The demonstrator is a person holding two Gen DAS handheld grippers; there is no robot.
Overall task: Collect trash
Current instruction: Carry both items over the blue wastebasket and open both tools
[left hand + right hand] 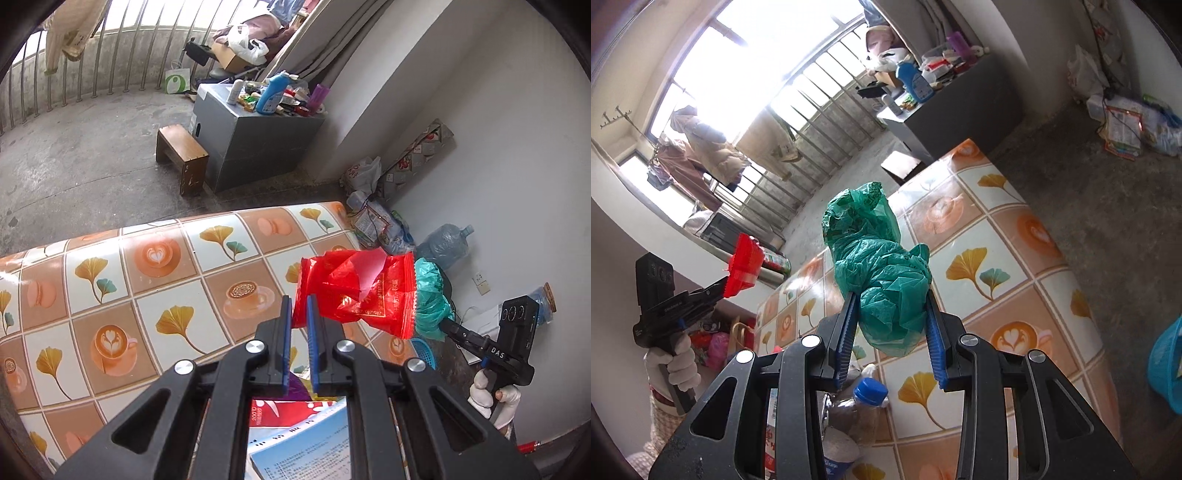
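Note:
My left gripper (300, 308) is shut on the edge of a red snack wrapper (362, 295) and holds it up over the right end of the patterned table (147, 295). In the right wrist view the left gripper (726, 284) and the red wrapper (744, 266) show at the left. My right gripper (890, 317) is shut on a crumpled green plastic bag (879, 269), held above the table (1015, 258). The green bag (430, 299) shows behind the wrapper in the left wrist view, with the right gripper (448, 325) below it.
A clear plastic bottle with a blue cap (864, 402) and papers (306, 446) lie on the table near me. A blue basket (1167, 365) stands on the floor at the right. A grey cabinet (251, 140), a wooden stool (181, 155) and floor clutter (380, 225) lie beyond.

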